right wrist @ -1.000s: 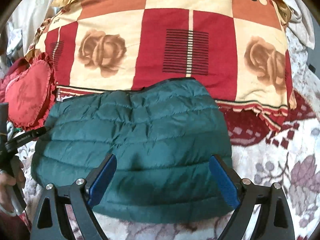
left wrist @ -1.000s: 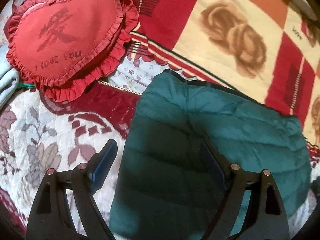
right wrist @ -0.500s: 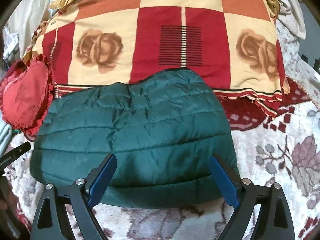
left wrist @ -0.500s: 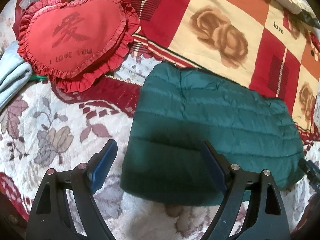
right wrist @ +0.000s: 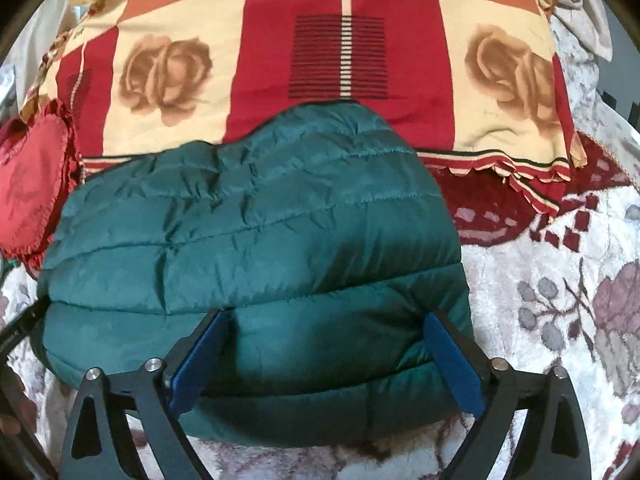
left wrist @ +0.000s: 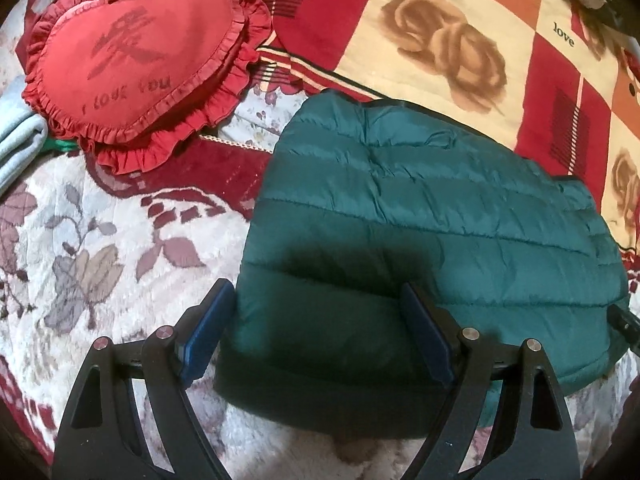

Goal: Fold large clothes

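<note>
A dark green quilted puffer jacket (left wrist: 424, 220) lies folded into a thick block on the bed; it also fills the right wrist view (right wrist: 256, 248). My left gripper (left wrist: 316, 328) is open, its blue pads straddling the jacket's near left corner. My right gripper (right wrist: 328, 360) is open, its pads pressed against the jacket's near right edge on both sides. The tip of the right gripper shows at the jacket's right end in the left wrist view (left wrist: 624, 320), and the left gripper's tip at the left edge of the right wrist view (right wrist: 20, 328).
A red heart-shaped frilled pillow (left wrist: 132, 60) lies left of the jacket. A red and cream rose-patterned blanket (right wrist: 344, 52) lies behind it. A floral plush bedspread (left wrist: 88, 248) covers the bed. Pale blue cloth (left wrist: 16, 148) sits at the far left.
Both grippers have moved forward and down onto the jacket's near edge after pulling back half a second ago. The jacket has stayed folded in place.
</note>
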A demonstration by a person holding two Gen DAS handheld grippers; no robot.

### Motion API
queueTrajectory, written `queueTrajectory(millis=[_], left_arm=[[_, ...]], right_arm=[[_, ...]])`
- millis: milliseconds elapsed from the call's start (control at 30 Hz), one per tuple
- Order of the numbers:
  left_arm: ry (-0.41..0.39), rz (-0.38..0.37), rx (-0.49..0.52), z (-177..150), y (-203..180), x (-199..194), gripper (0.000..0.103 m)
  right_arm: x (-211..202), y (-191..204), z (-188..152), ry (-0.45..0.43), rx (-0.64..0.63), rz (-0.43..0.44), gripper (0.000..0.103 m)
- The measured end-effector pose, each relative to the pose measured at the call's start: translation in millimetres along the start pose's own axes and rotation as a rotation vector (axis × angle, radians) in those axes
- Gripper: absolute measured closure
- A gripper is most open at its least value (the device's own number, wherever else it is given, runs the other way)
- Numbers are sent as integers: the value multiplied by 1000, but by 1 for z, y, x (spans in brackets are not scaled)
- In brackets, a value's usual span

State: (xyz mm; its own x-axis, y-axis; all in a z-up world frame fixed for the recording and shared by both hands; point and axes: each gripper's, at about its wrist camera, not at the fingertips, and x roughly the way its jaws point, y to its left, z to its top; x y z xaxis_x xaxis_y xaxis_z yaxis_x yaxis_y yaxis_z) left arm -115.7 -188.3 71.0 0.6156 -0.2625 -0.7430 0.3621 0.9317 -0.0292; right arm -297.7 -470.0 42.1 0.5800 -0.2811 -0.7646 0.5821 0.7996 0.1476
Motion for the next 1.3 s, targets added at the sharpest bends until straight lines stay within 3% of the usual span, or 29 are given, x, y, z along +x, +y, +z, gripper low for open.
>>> queueTrajectory(millis=[167,333,433,800,933,1200,1300], left_arm=[[2,10,9,-2,-3,4,18],[12,2,-8,-3,-1,4,18],[11,4,-8,-3,-1,4,18],[7,8,-4,-5,-1,5,18],[10,9,-6,-4,-1,7,18],[14,12,-6,-4,0,13,16],[13,11,-5,-4,1,14,16]], right_arm=[[-1,-2,1,-9,27,-5,3],[-41,-9,11,-184,96,45,3],[-50,-3,13,-236,76,52,3],[-21,34,14,-151,-50,76,8],[-4,28,11,-91,-42,35,8],[8,25,9,-63,-73,0,7],[-1,21,9,-70,-56,24,8]])
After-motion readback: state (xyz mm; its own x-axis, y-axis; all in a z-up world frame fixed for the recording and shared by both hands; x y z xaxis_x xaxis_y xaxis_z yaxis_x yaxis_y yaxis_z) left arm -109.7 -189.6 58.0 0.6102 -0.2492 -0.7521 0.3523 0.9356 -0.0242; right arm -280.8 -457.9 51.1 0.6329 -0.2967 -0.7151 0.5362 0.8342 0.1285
